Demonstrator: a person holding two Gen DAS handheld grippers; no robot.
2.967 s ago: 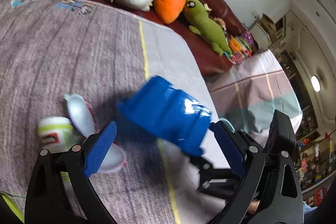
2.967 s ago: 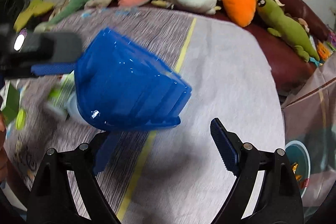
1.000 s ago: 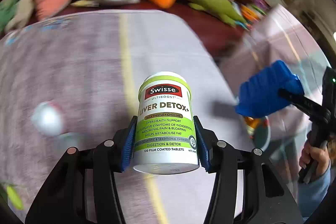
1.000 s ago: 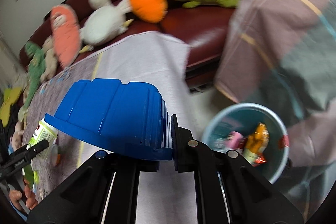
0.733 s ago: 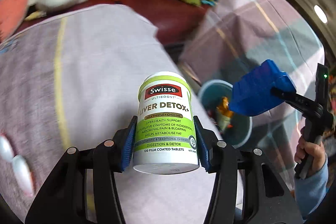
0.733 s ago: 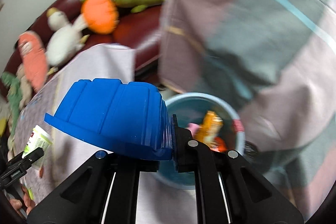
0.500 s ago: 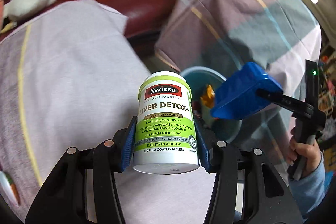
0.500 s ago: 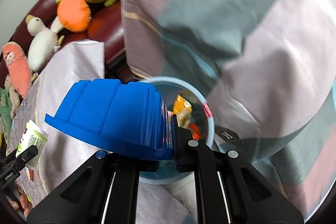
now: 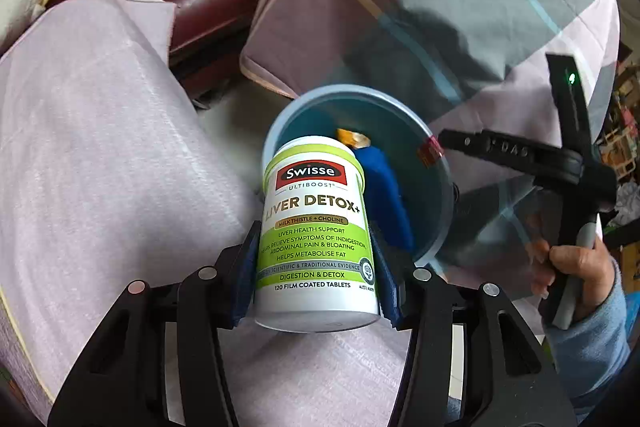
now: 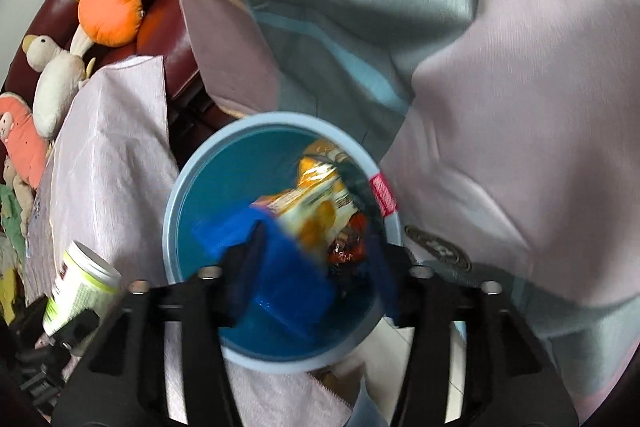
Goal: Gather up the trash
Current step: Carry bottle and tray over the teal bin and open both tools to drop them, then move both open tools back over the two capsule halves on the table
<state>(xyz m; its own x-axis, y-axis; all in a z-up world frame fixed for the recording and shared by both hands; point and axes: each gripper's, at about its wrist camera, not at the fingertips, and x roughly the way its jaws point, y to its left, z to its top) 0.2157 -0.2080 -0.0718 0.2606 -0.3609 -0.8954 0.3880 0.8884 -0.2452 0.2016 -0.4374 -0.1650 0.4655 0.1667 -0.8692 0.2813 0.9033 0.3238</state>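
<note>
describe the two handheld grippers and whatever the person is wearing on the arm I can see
Both grippers are black plastic frames with triangular cut-outs, silver rivets at the joints and ribbed blue pads on the fingers. Seen from the left gripper, the right gripper's body is a black bar with embossed lettering and a small green light. The hand gripping its handle comes out of a light blue fleece-like sleeve.

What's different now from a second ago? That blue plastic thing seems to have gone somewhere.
The right gripper has just opened its jaws and let go of the blue container, which now lies in the light blue bin beside the orange snack wrapper. Both grippers swung from the covered table to over the bin. The left gripper stays clamped on the supplement bottle.
</note>
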